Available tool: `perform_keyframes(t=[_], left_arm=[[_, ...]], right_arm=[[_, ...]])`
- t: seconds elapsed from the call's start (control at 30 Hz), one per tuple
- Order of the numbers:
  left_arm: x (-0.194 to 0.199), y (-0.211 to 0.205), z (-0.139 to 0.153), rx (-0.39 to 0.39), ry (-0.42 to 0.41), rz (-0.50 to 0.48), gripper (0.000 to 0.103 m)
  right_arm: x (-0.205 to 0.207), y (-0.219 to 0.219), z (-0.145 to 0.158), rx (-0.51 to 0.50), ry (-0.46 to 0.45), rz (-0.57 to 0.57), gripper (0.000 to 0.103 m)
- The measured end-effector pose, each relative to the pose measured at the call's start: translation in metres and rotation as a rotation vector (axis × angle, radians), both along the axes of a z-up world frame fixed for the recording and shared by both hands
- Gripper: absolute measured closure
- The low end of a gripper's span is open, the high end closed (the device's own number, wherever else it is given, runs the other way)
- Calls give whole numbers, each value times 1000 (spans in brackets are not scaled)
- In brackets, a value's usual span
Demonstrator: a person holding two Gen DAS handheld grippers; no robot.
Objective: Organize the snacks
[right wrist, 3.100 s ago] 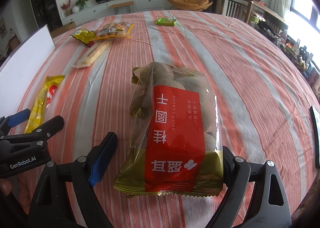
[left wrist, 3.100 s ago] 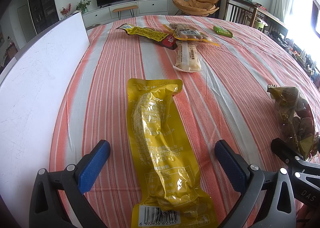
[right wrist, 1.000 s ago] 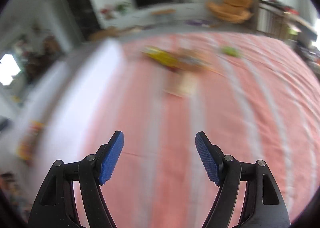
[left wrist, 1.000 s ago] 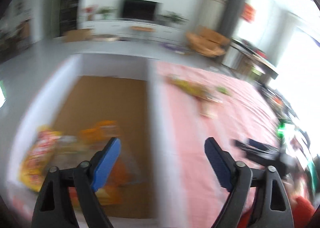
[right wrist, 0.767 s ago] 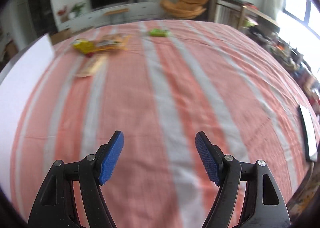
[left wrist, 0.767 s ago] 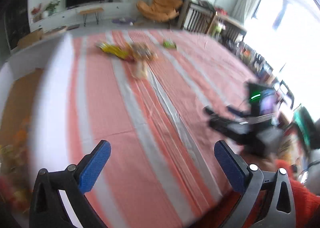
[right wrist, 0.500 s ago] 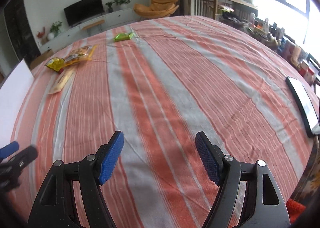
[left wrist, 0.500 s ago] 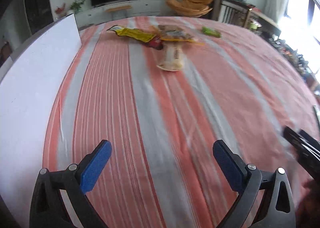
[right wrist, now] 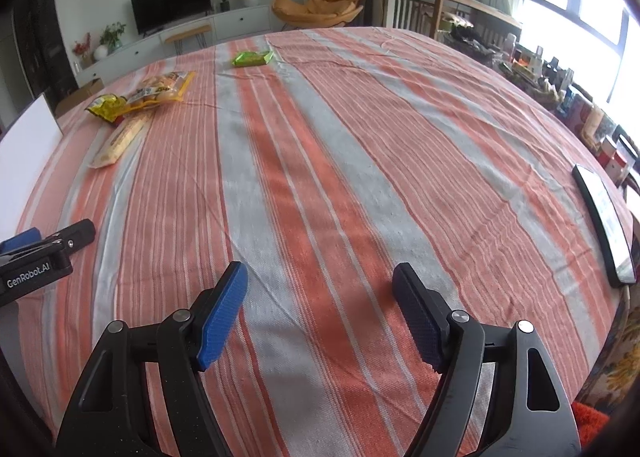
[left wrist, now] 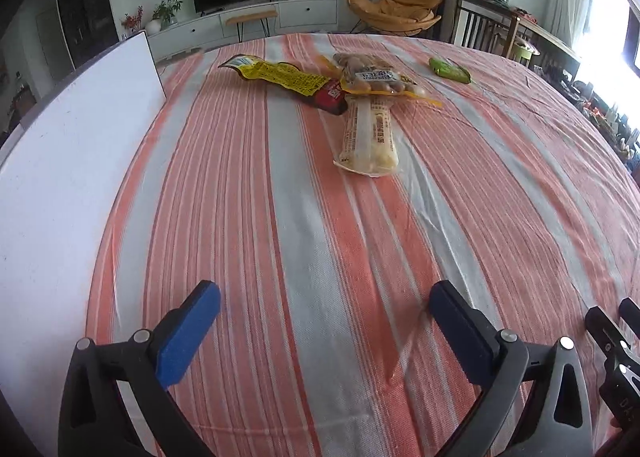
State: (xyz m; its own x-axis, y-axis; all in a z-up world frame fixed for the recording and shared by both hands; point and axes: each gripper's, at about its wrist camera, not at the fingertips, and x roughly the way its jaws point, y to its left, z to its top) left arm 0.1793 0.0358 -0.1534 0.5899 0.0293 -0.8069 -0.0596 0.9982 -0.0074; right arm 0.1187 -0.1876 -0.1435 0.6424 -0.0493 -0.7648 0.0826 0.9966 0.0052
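Left gripper (left wrist: 324,317): blue-padded fingers spread wide, nothing between them, above the striped tablecloth (left wrist: 304,241).
Right gripper (right wrist: 320,297): fingers likewise wide apart and empty; from the left wrist view only its black tips show, cut off at the right edge.
Remaining snacks: all at the far end of the table, well apart from both grippers.
Yellow-and-red packet (left wrist: 288,81): lies flat; its red end is tucked under the neighbouring bags.
Clear bag of round pieces (left wrist: 374,77): overlaps the top of the pale long packet (left wrist: 370,137); label too small to read.
Green packet (left wrist: 448,69): alone, right of the cluster.
White board (left wrist: 60,177): stands along the left edge; what lies behind it is hidden.
Dark flat device (right wrist: 604,225): on the right table edge, partly cut off.
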Motion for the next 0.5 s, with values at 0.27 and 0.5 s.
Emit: perform_keyframes(t=[0.27, 0.5], left_arm=[[0, 1, 0, 0, 0, 0, 0], [0, 0, 0, 0, 0, 0, 0]], right_arm=[[0, 1, 0, 1, 0, -1, 24], [0, 0, 0, 2, 0, 2, 23]])
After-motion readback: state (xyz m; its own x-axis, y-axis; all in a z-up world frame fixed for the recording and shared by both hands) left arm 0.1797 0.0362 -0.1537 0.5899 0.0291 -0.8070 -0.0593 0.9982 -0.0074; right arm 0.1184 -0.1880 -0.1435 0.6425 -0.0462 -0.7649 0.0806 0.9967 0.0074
